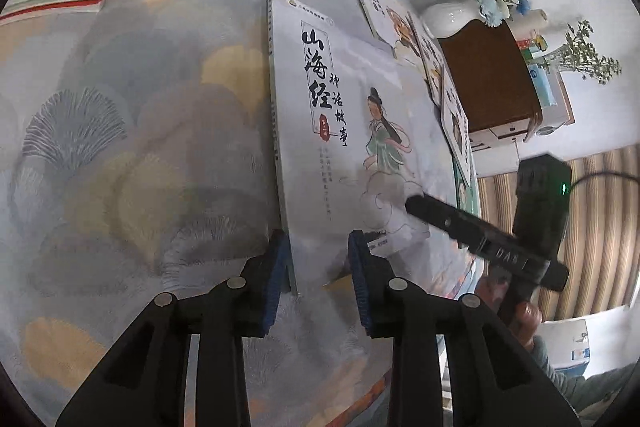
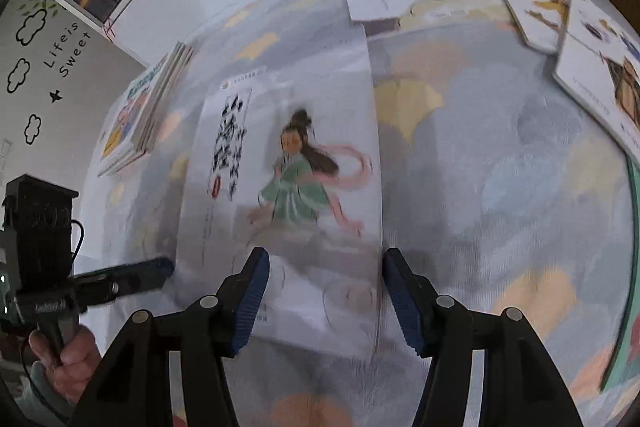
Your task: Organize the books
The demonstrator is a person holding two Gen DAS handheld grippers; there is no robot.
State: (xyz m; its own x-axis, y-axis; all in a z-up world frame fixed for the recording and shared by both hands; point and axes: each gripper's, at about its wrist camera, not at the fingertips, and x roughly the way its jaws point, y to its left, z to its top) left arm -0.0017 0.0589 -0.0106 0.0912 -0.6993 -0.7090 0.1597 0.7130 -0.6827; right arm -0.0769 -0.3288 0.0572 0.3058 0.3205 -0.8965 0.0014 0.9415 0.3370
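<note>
Looking from the left wrist, the left gripper [image 1: 316, 255] is narrowly open over the near corner of the book [image 1: 340, 131] lying on the tablecloth [image 1: 132, 131], not pinching it. From the right wrist, the right gripper [image 2: 326, 287] is half open, holding nothing, above the same book. The pickup seems to be starting; next the jaws should close on an edge to carry it to the stack [image 2: 140, 115].
</note>
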